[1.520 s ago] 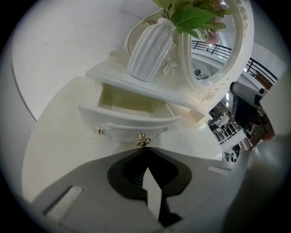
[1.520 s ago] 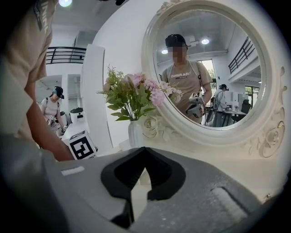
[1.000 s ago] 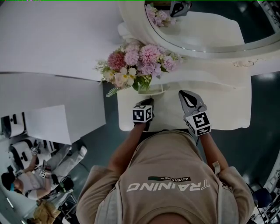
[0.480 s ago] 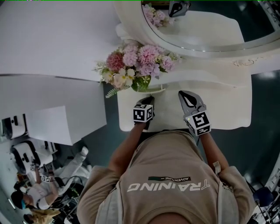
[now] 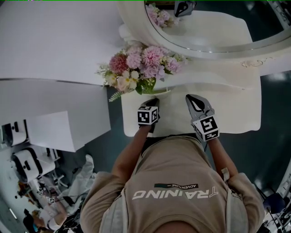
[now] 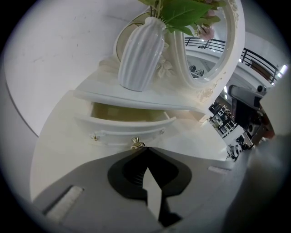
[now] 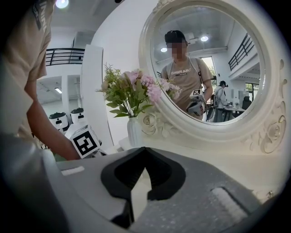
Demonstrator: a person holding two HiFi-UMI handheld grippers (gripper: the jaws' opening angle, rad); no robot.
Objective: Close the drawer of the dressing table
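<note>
Bright, even indoor light washes the white surface (image 5: 236,109) almost flat in the head view, whose edges bow outward. Both gripper views are round fisheye pictures, black at the corners. A ceiling lamp (image 7: 62,3) glares at the top left, and more lamps shine in the mirror (image 7: 209,68). The left gripper (image 6: 145,151) and right gripper (image 7: 144,151) loom near and soft, while the vase (image 6: 138,52) is sharp.

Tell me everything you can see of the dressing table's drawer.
The drawer is white and glossy, with a curved front carrying a small gold knob at its middle. It stands partly open beneath the tabletop, showing a pale yellowish inside. The left gripper, jaws closed, has its tips right at the knob; contact is unclear.
</note>
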